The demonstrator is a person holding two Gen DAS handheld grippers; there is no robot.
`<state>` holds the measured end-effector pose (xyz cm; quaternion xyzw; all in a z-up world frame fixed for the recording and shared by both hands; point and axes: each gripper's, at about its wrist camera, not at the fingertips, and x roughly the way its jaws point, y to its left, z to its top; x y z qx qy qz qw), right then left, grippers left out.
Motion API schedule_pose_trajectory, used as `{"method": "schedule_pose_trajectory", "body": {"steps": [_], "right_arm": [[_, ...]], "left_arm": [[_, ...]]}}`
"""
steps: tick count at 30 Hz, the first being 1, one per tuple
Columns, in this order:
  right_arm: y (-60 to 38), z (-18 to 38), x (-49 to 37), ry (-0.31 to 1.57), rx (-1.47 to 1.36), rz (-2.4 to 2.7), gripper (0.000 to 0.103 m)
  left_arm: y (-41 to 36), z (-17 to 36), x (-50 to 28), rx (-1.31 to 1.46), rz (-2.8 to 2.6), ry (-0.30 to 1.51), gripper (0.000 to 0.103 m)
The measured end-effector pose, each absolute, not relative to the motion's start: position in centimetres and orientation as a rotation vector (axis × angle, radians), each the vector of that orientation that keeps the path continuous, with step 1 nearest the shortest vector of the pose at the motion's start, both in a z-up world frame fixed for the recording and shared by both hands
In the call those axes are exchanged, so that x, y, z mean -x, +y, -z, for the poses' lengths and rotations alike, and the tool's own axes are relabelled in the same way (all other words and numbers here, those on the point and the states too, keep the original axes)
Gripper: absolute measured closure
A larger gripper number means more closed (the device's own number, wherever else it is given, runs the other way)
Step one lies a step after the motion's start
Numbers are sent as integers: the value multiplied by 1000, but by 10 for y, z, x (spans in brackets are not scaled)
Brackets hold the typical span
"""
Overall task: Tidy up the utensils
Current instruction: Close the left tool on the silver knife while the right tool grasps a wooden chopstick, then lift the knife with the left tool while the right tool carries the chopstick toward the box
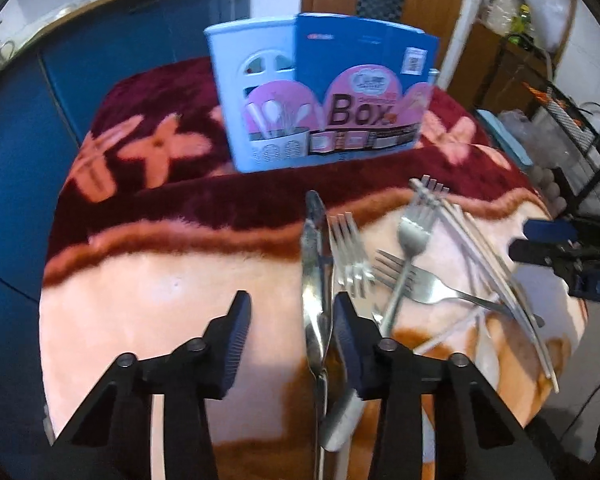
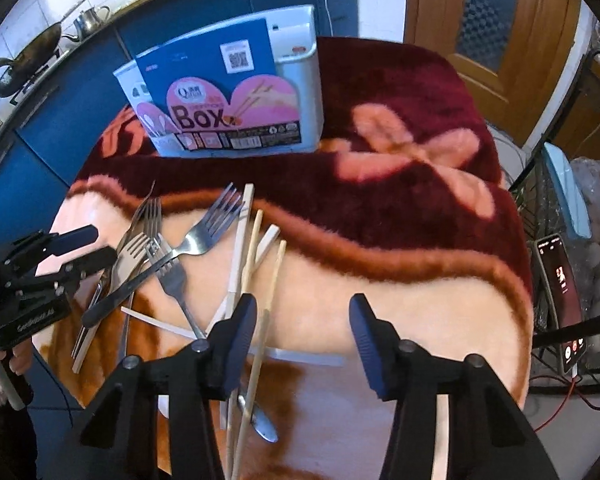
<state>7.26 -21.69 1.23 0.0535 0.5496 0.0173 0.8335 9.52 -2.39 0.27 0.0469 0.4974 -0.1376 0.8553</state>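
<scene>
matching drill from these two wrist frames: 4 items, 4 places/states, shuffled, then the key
Items
1. pale blue plastic utensil box with pink "Box" label
2. steel table knife
3. bamboo chopsticks
4. black smartphone with lit screen

Places/states
A. lying between the open fingers of the left gripper
B. upright at the far side of the blanket
C. off the table on the wire rack, cable plugged in
D. by the inner finger of the right gripper

Pairs: 1-B, 2-A, 3-D, 4-C

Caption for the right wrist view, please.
Open right gripper hovers over chopsticks and forks piled on a floral blanket, utensil box behind.
</scene>
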Motion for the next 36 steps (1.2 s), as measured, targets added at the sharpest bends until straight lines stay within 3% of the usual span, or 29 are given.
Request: {"method": "schedule_pose_trajectory", "body": {"steps": [6,8,10,17,19,21,24,26,36], "right_arm": [[-213,-5,-81,1220,-114,-71,65],[-213,-2,-86,1232,-115,-64,84],[-214,2,-93,1255,-123,-74,89],[-211,10,-105,1292,-96,-78,90],[-207,10,-107,1294,-70,-80,89],[-206,11,-109,1293,-69,-76,89],[-207,11,-108,1279,-79,-82,90],[-209,9,-103,1246,-87,-90,97],[-224,-29,-71,949,-161,-62,97]], "left_arm": [[-19,8,-107,-67,274,1076,62],[-23,13,-111,-80,274,1084,62],[-25,12,-113,-97,272,1085,62],[-29,10,-125,-100,285,1111,65],[-31,8,-130,-104,286,1127,70],[-34,7,-134,-110,289,1136,84],[-37,6,-135,-82,312,1138,96],[-35,5,-131,-48,320,1118,97],[-24,-49,-92,-13,326,816,97]]}}
